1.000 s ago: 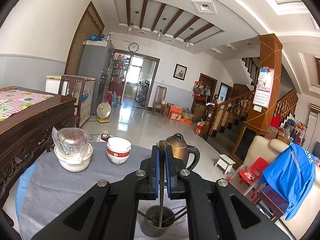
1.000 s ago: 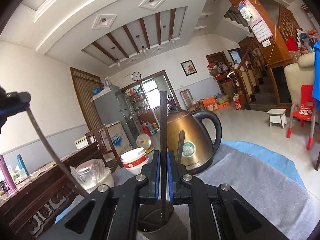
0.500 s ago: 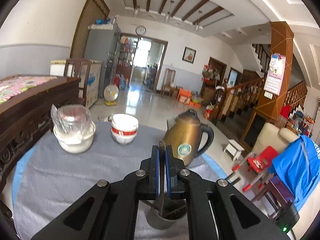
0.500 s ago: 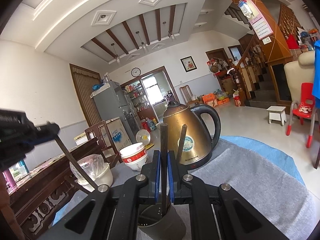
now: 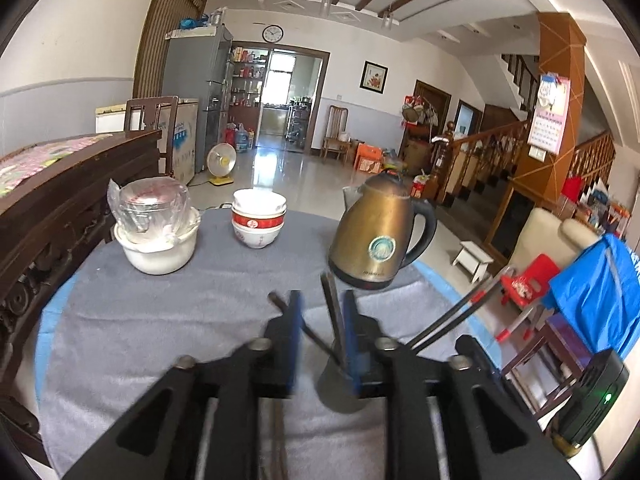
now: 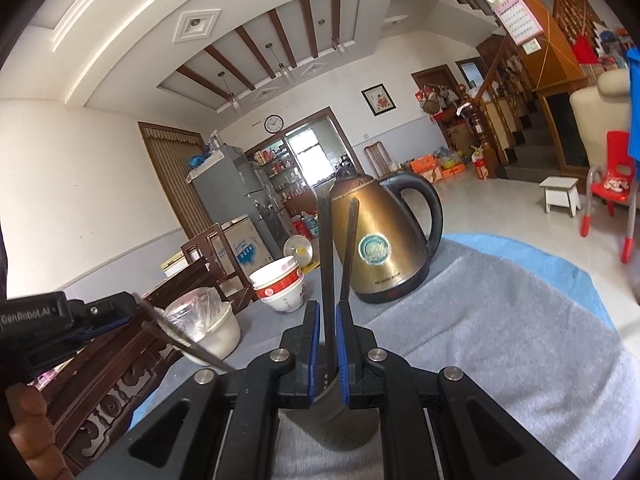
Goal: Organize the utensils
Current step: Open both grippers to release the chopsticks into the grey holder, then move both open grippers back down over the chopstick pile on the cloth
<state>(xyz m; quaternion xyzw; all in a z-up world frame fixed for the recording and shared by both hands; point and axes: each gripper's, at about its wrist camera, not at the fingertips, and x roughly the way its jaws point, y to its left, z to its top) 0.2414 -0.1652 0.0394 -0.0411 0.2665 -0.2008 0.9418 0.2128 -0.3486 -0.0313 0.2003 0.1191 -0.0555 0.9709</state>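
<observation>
Lower centre of both views: a grey utensil holder (image 5: 340, 390) stands on the cloth-covered surface (image 5: 160, 320), in front of the kettle (image 5: 376, 236). My left hand-held gripper (image 5: 320, 340) has just been opening; its jaws stand apart, a dark chopstick (image 5: 334, 320) leaning loose between them into the holder. My right hand-held gripper (image 6: 325, 354) is clamped narrowly on another chopstick (image 6: 326, 264). These sticks look light, stiff and slippery; I judge mid-shaft the safest hold.

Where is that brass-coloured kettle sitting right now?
The kettle stands on the grey cloth at the table's far right in the left wrist view, right of the stacked bowls and beyond the utensil cup.
</observation>
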